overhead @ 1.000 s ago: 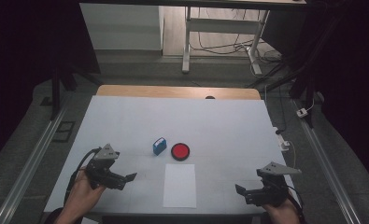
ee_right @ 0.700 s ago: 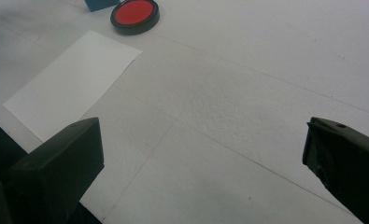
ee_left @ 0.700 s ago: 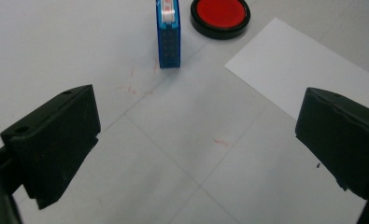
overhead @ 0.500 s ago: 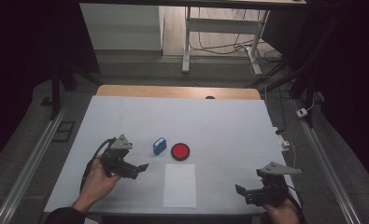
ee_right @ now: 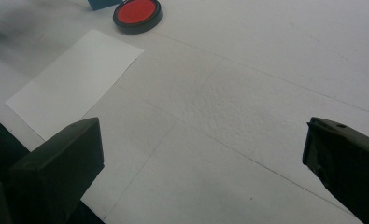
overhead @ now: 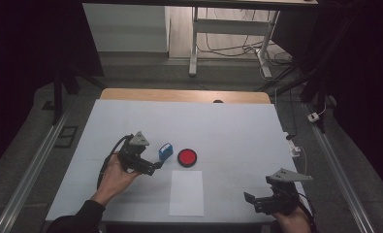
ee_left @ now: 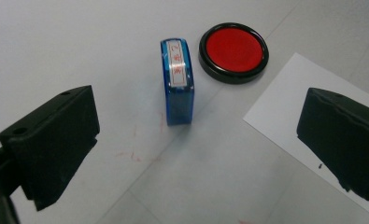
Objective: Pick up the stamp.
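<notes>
Wide white rectangular table [overhead: 237, 131] as landmark. Near its middle, 1 round black-rimmed red ink pad [overhead: 186, 158]. Closer to its near edge, 1 white rectangular paper sheet [overhead: 186, 192], lying flat. Along its far edge, a bare light wooden strip [overhead: 179, 95]. Beyond its far edge, grey metal frame legs [overhead: 194, 43] and loose dark cables [overhead: 228, 46] on the floor. Off its right side, 1 small white plug [overhead: 315, 116].

Red print on blue stamp [ee_left: 177, 81] label too small for me to read. In right gripper view, stamp [ee_right: 101, 3] beside red ink pad [ee_right: 138, 13] cut by top edge, only corner visible; I see dark blur left of it. Right hand [overhead: 290, 222] near paper [overhead: 186, 192] cut by bottom edge in high view
</notes>
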`<state>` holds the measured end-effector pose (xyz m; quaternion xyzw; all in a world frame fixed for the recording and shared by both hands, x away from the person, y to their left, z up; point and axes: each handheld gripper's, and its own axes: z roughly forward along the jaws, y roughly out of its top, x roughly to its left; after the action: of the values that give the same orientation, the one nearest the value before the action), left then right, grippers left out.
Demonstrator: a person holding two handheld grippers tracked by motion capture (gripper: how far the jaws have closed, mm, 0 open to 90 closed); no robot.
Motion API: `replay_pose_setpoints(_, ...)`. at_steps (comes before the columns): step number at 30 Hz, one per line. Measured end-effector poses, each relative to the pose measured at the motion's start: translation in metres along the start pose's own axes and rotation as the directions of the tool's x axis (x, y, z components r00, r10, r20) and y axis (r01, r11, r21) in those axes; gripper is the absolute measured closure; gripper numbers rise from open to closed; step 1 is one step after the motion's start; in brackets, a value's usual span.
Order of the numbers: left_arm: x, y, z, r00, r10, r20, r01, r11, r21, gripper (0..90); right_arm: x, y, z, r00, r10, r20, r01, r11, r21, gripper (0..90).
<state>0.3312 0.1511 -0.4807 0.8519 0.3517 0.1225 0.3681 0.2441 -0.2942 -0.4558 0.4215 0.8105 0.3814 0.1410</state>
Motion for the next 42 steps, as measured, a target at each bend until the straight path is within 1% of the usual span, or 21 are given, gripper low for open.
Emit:
replay_pose_setpoints(4, 0.003, 0.005, 0.011, 0.9999, 0.005, -0.011, -0.005, 0.9998, 0.017, 0.0, 0.000, 0.000, 0.000, 1.0000, -0.001, -0.002, 0.001, 1.000, 0.001, 0.0)
replay_pose_setpoints(5, 0.004, 0.006, 0.014, 1.0000, 0.001, -0.009, -0.001, 0.9999, 0.017, 0.0, 0.000, 0.000, 0.000, 1.0000, -0.002, -0.003, 0.002, 1.000, 0.001, 0.0)
replay_pose_setpoints(7, 0.006, 0.008, 0.020, 0.9999, 0.006, -0.014, -0.005, 0.9995, 0.032, 0.0, 0.000, 0.000, 0.000, 1.0000, -0.002, -0.003, 0.002, 1.000, -0.001, 0.0)
replay_pose_setpoints(10, 0.007, 0.011, 0.028, 0.9998, 0.009, -0.019, -0.008, 0.9993, 0.037, 0.0, 0.000, 0.000, 0.000, 1.0000, -0.002, -0.005, 0.002, 1.000, -0.001, 0.0)
replay_pose_setpoints(12, 0.008, 0.013, 0.033, 0.9999, 0.009, -0.012, -0.008, 0.9991, 0.041, 0.1, 0.000, 0.000, 0.000, 1.0000, -0.003, -0.005, 0.003, 1.000, -0.001, 0.0)
replay_pose_setpoints(17, 0.007, 0.017, 0.046, 0.9989, 0.036, -0.029, -0.033, 0.9970, 0.070, 0.2, 0.000, 0.000, 0.000, 1.0000, -0.004, -0.006, 0.004, 1.000, 0.001, 0.0)
replay_pose_setpoints(20, 0.006, 0.019, 0.051, 0.9973, 0.059, -0.044, -0.055, 0.9949, 0.085, 4.0, 0.000, 0.000, 0.000, 1.0000, -0.004, -0.009, 0.004, 1.000, 0.000, 0.0)
replay_pose_setpoints(21, 0.006, 0.020, 0.052, 0.9969, 0.060, -0.051, -0.055, 0.9948, 0.086, 6.4, 0.000, 0.000, 0.000, 1.0000, -0.004, -0.008, 0.004, 1.000, 0.001, 0.0)
replay_pose_setpoints(22, 0.006, 0.020, 0.052, 0.9964, 0.067, -0.051, -0.062, 0.9938, 0.092, 10.6, 0.000, 0.000, 0.000, 1.0000, -0.004, -0.009, 0.004, 1.000, 0.001, 0.0)
replay_pose_setpoints(25, 0.006, 0.022, 0.053, 0.9949, 0.072, -0.070, -0.065, 0.9931, 0.098, 21.4, 0.000, 0.000, 0.000, 0.9999, -0.009, -0.012, 0.009, 1.000, 0.003, 0.0)
replay_pose_setpoints(27, 0.008, 0.023, 0.052, 0.9964, 0.057, -0.064, -0.051, 0.9946, 0.091, 29.9, 0.001, 0.000, 0.000, 0.9999, -0.014, -0.009, 0.014, 1.000, 0.004, 0.0)
replay_pose_setpoints(29, 0.009, 0.023, 0.051, 0.9976, 0.044, -0.054, -0.039, 0.9955, 0.087, 36.1, 0.001, 0.000, 0.001, 0.9998, -0.016, -0.010, 0.016, 1.000, 0.004, 0.0)
replay_pose_setpoints(31, 0.010, 0.024, 0.049, 0.9985, 0.036, -0.040, -0.033, 0.9962, 0.081, 41.7, 0.001, 0.000, 0.001, 0.9998, -0.016, -0.011, 0.016, 1.000, 0.004, 0.0)
replay_pose_setpoints(32, 0.010, 0.024, 0.049, 0.9988, 0.034, -0.035, -0.031, 0.9964, 0.079, 46.3, 0.001, 0.000, 0.001, 0.9998, -0.016, -0.011, 0.016, 1.000, 0.004, 0.0)
replay_pose_setpoints(34, 0.011, 0.025, 0.048, 0.9993, 0.028, -0.025, -0.026, 0.9967, 0.076, 51.4, 0.001, 0.000, 0.001, 0.9998, -0.017, -0.012, 0.017, 1.000, 0.004, 0.0)
replay_pose_setpoints(40, 0.011, 0.025, 0.049, 0.9992, 0.028, -0.029, -0.025, 0.9956, 0.090, 62.1, 0.002, 0.000, 0.001, 0.9996, -0.025, -0.015, 0.025, 1.000, 0.009, 0.0)
replay_pose_setpoints(41, 0.010, 0.025, 0.049, 0.9992, 0.028, -0.027, -0.026, 0.9956, 0.090, 64.4, 0.002, 0.000, 0.001, 0.9996, -0.026, -0.015, 0.026, 1.000, 0.009, 0.0)
replay_pose_setpoints(42, 0.010, 0.025, 0.049, 0.9991, 0.030, -0.031, -0.027, 0.9954, 0.092, 68.9, 0.002, 0.000, 0.001, 0.9995, -0.026, -0.015, 0.026, 1.000, 0.009, 0.0)
